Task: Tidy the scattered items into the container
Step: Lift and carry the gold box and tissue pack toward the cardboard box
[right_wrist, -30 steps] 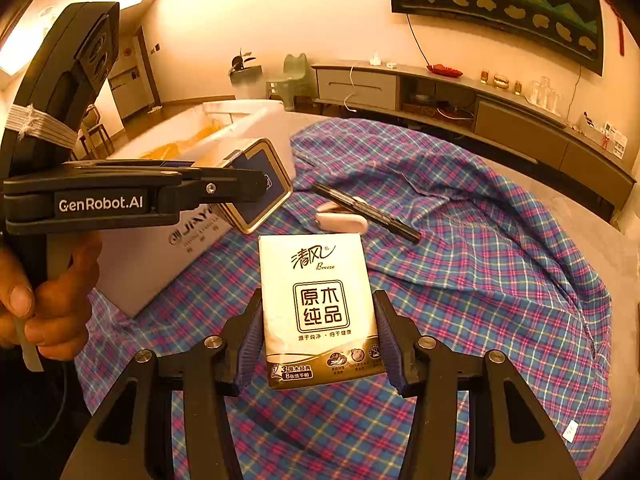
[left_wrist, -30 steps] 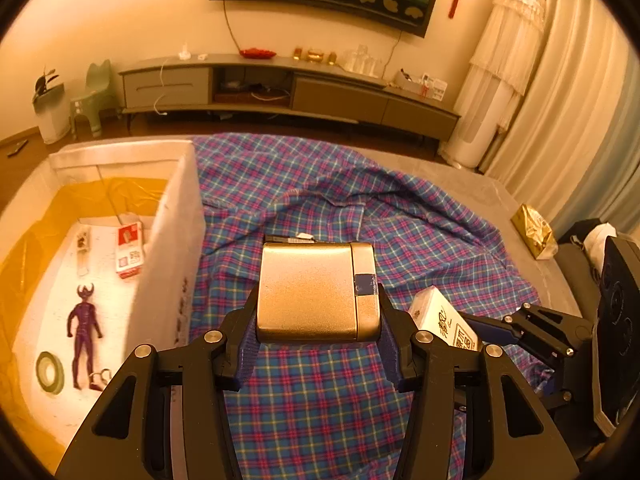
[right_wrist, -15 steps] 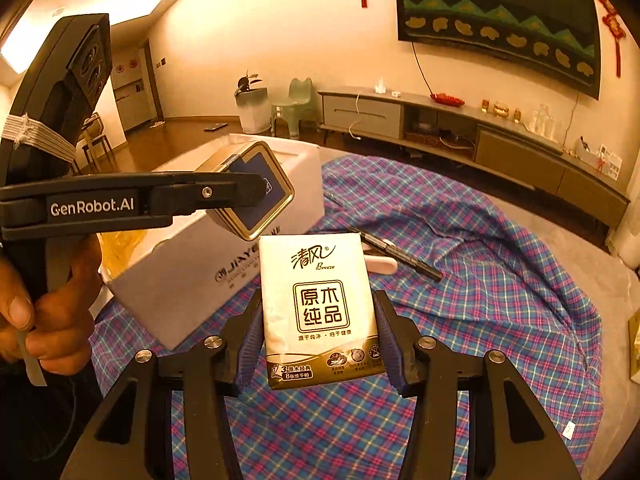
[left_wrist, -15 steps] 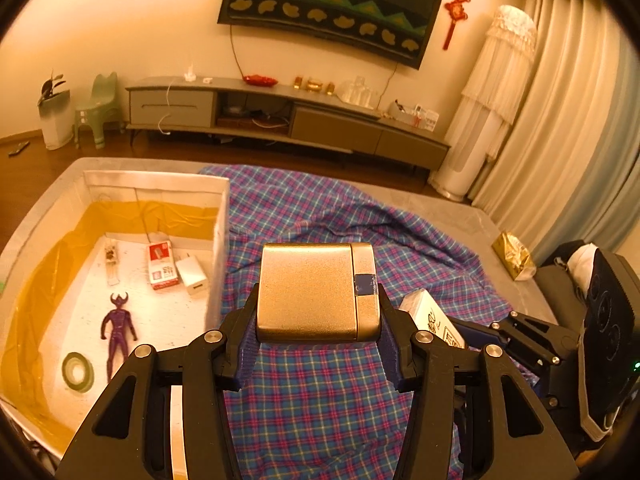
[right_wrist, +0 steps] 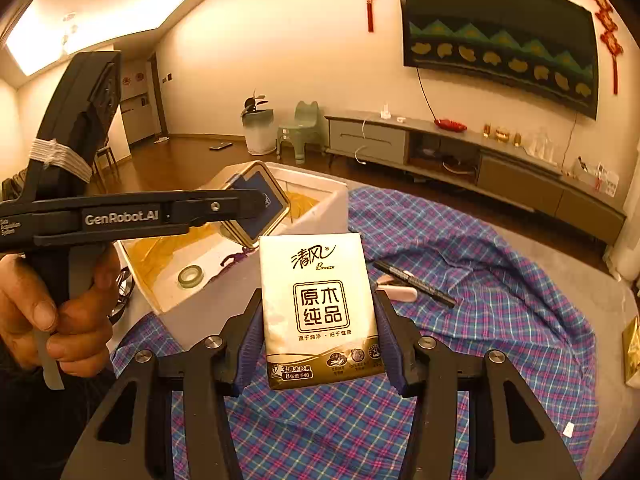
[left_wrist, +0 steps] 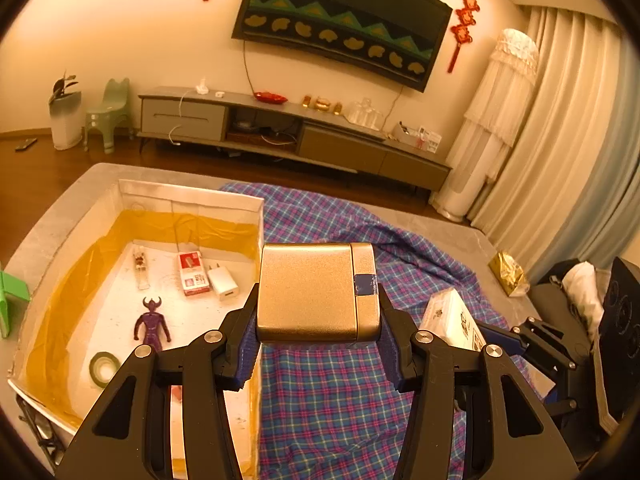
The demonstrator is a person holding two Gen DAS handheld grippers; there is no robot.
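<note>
Beside the white foam box (left_wrist: 256, 216), left hand-held gripper (left_wrist: 318, 344) is clamping one gold metal tin (left_wrist: 316, 290); right hand-held gripper (right_wrist: 318, 344) is clamping one cream tissue packet (right_wrist: 320, 312). Six items are lying inside.

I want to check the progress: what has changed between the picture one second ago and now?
Both grippers rose and tilted, so the white box interior shows more. The left gripper carried the gold tin toward the box. Unchanged: both grips; the right gripper holds the tissue pack. Nothing was released.
</note>
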